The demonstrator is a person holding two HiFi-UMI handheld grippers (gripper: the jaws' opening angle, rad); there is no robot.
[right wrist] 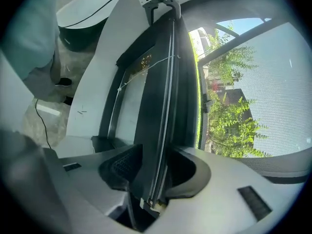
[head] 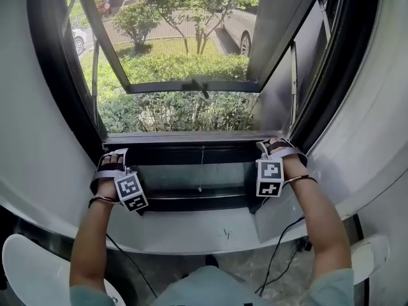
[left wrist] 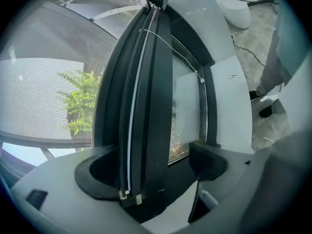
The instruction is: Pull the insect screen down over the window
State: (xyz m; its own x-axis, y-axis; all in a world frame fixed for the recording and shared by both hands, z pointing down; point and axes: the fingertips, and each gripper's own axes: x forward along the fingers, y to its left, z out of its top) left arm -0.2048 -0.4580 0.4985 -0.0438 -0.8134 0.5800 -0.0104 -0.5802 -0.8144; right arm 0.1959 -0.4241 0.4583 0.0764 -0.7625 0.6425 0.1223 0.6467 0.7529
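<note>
The insect screen's black bottom bar lies level across the window, low in the opening, a white pull cord hanging from its middle. My left gripper holds the bar's left end and my right gripper its right end. In the left gripper view the bar runs up between the pads of the left gripper, grey mesh beside it. In the right gripper view the right gripper is shut on the bar, both pads against it, mesh to the right.
Outside, an open window sash tilts outward over bushes and parked cars. A curved white wall and sill lie below the window. A white rounded fixture sits at lower left, and a black cable trails by my right arm.
</note>
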